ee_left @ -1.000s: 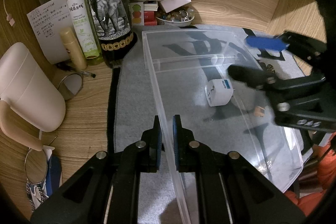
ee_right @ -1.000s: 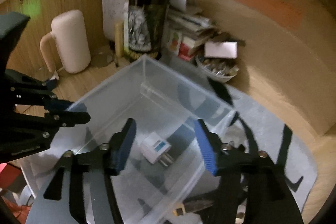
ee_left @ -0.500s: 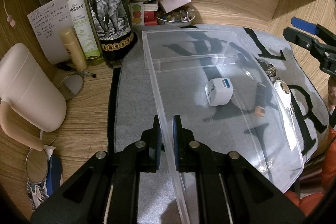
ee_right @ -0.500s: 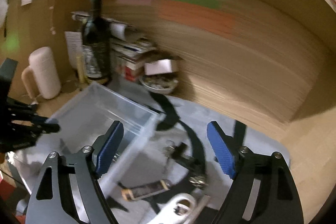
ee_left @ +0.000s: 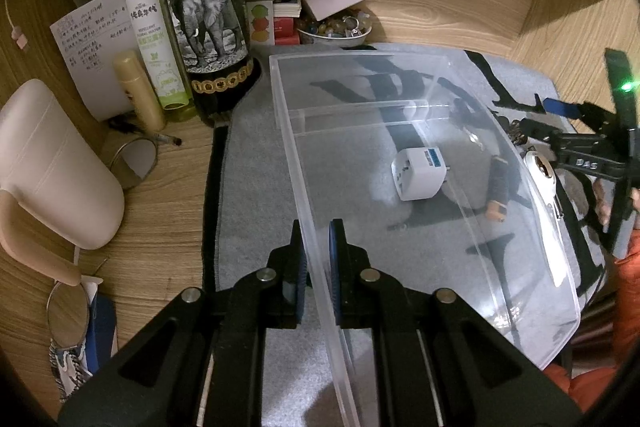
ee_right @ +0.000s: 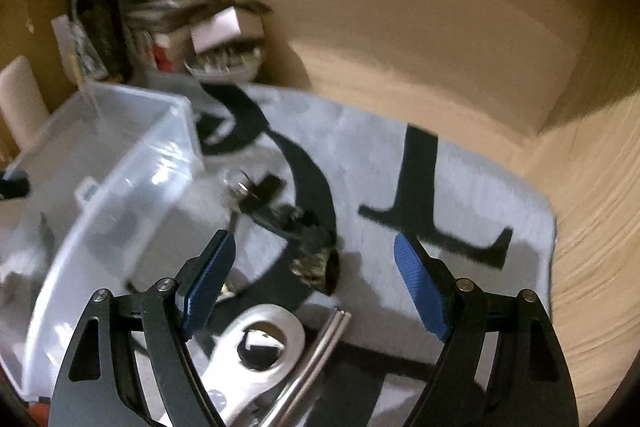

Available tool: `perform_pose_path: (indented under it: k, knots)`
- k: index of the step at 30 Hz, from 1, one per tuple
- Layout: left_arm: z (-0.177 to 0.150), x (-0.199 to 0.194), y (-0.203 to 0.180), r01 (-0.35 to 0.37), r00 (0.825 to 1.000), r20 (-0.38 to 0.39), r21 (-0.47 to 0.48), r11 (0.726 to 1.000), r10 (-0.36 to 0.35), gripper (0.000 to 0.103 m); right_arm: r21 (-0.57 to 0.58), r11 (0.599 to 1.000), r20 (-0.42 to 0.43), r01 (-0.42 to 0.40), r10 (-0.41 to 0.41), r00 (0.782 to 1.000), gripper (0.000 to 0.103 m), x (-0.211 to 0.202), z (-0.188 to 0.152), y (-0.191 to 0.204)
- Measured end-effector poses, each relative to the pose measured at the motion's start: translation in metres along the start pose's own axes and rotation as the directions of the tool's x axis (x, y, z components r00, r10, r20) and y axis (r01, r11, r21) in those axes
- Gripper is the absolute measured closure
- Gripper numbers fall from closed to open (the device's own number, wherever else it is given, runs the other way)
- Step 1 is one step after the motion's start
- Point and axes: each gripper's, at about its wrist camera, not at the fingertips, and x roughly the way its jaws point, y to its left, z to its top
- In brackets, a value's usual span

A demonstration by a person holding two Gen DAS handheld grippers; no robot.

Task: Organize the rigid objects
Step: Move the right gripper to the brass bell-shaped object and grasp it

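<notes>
Left gripper (ee_left: pixel 316 259) pinches the near wall of the clear box (ee_left: pixel 400 75), which sits on a gray mat (ee_left: pixel 248 155) on the desk (ee_left: pixel 168 187). Inside the box, at 2 o'clock from that gripper, lies a white plug (ee_left: pixel 418 171). Right gripper (ee_right: pixel 316 279) is spread wide with nothing in it, above keys (ee_right: pixel 308 247) and a silver bottle opener (ee_right: pixel 260 343) on the mat.
</notes>
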Motion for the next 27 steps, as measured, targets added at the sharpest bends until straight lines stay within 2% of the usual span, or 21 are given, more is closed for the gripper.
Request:
perform_pose_path:
  k: [6, 8, 10, 11, 13, 14, 21, 27]
  knots:
    - [0.000, 0.000, 0.000, 0.002, 1.000, 0.000, -0.002, 1.000, -0.002, 0.094, 0.041, 0.999, -0.078, -0.021, 0.024, 0.997, 0.026, 0.031, -0.007, -0.009]
    - [0.000, 0.000, 0.000, 0.001, 1.000, -0.001, -0.001, 1.000, -0.001, 0.094, 0.049, 0.998, -0.097, -0.031, 0.036, 0.995, 0.033, 0.038, -0.009, -0.011]
    - [0.000, 0.000, 0.000, 0.001, 1.000, -0.001, -0.003, 1.000, -0.001, 0.094, 0.060, 0.997, -0.121, -0.041, 0.049, 0.991, 0.046, 0.043, -0.010, -0.012]
    - [0.000, 0.000, 0.001, 0.001, 1.000, -0.001, -0.004, 1.000, -0.001, 0.094, 0.070, 0.996, -0.125, -0.057, 0.066, 0.990, 0.050, 0.045, -0.011, -0.013]
    - [0.000, 0.000, 0.000, 0.000, 1.000, -0.001, -0.003, 1.000, 0.000, 0.094, 0.075, 0.995, -0.130, -0.073, 0.083, 0.988, 0.065, 0.047, -0.012, -0.014]
    - [0.000, 0.000, 0.000, 0.000, 1.000, -0.001, -0.002, 1.000, 0.000, 0.094, 0.074, 0.994, -0.131, -0.080, 0.089, 0.987, 0.068, 0.048, -0.012, -0.014]
    - [0.000, 0.001, 0.001, -0.003, 1.000, -0.001, -0.001, 1.000, 0.003, 0.094, 0.049, 0.996, -0.108, -0.075, 0.080, 0.991, 0.069, 0.043, -0.011, -0.009]
    - [0.000, 0.001, 0.001, -0.002, 1.000, -0.001, -0.002, 1.000, 0.002, 0.094, 0.030, 0.997, -0.054, -0.070, 0.071, 0.996, 0.069, 0.024, -0.002, -0.005]
